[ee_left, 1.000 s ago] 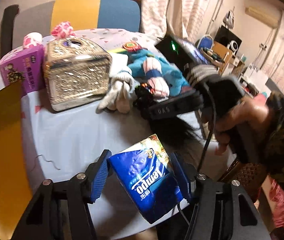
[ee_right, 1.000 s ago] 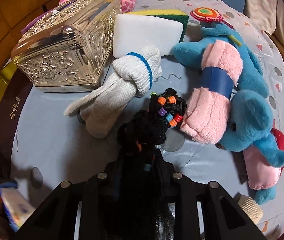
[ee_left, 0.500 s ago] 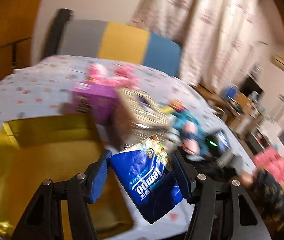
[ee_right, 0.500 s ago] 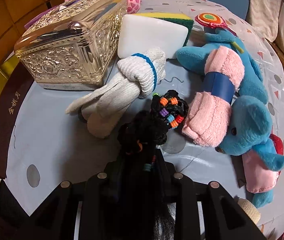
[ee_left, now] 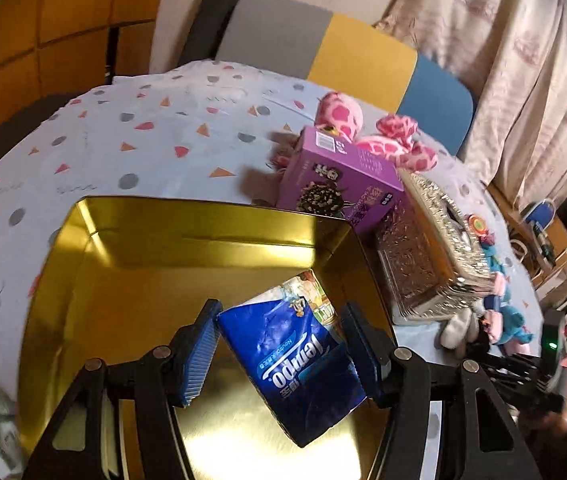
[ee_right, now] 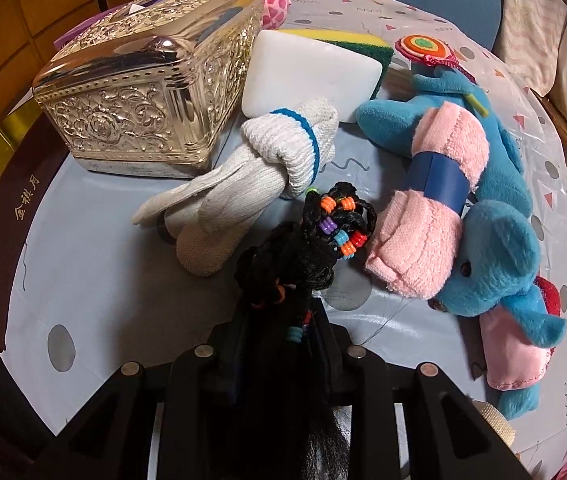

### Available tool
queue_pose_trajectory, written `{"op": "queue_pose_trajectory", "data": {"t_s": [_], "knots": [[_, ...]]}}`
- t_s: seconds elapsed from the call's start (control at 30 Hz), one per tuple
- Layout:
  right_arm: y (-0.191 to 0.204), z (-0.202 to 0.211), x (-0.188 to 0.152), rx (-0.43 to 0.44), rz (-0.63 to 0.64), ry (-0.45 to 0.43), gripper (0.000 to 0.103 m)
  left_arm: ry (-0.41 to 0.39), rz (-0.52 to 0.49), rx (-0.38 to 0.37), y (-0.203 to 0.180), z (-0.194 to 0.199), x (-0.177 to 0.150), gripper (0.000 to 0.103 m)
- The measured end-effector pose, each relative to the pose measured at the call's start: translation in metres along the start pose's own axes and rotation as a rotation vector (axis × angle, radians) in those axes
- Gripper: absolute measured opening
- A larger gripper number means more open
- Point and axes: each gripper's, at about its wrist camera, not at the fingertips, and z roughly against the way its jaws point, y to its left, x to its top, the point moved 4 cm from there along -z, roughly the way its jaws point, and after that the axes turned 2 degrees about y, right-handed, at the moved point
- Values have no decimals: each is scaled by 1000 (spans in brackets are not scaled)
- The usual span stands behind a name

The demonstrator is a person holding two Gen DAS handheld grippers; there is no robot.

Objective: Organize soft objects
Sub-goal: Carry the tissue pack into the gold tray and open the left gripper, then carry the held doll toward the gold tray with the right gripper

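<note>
- Your left gripper (ee_left: 279, 356) pinches a dark blue plastic packet of tissues (ee_left: 295, 364) between its blue pads, tilted, above the open shiny gold metal tin (ee_left: 155, 248) on the tabletop (ee_left: 131, 148).
- Just beyond the tin's far right corner stands a purple cardboard box (ee_left: 339, 188), with an ornate silver embossed metal box (ee_left: 423, 256) beside it and a pink spotted plush toy (ee_left: 367, 132) behind.
- Your right gripper (ee_right: 279, 344) is pressed together on a black braided hairpiece with coloured beads (ee_right: 319, 240), whose beaded end lies on the tabletop.
- Crowding that hairpiece: a rolled white knitted sock with a blue stripe (ee_right: 251, 184) touching on its left, and a rolled pink towel with a blue band (ee_right: 431, 200) just right, lying on a blue plush elephant (ee_right: 499, 240).
- A white rectangular sponge block (ee_right: 307, 76) sits behind the sock, against the silver box.
</note>
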Motion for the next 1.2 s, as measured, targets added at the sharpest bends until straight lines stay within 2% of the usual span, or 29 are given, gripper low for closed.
{"op": "queue_pose_trajectory", "data": {"t_s": [0.2, 0.27, 0.33, 0.53, 0.67, 0.73, 0.8, 0.93, 1.07, 1.2], "knots": [[0, 1, 0, 2, 2, -1, 28, 56, -49, 24, -26, -56, 24, 63], [0, 1, 0, 1, 2, 0, 28, 54, -56, 36, -32, -65, 30, 71], [-1, 0, 0, 1, 3, 0, 28, 45, -54, 42, -35, -67, 34, 73], [0, 0, 0, -8, 12, -1, 28, -40, -67, 89, -42, -39, 24, 78], [0, 0, 1, -9, 10, -1, 29, -95, -87, 127, -47, -11, 5, 91], [0, 0, 1, -9, 7, -2, 29, -117, -80, 139, -49, 2, -7, 92], [0, 0, 1, -12, 7, -4, 29, -129, -78, 150, -51, 13, -17, 93], [4, -1, 1, -32, 21, -13, 29, -138, -76, 164, -56, 28, -35, 102], [9, -2, -1, -60, 31, -27, 29, -146, -86, 190, -58, 36, -43, 103], [16, -1, -4, -93, 26, -40, 28, -160, -97, 251, -56, 44, -49, 103]]}}
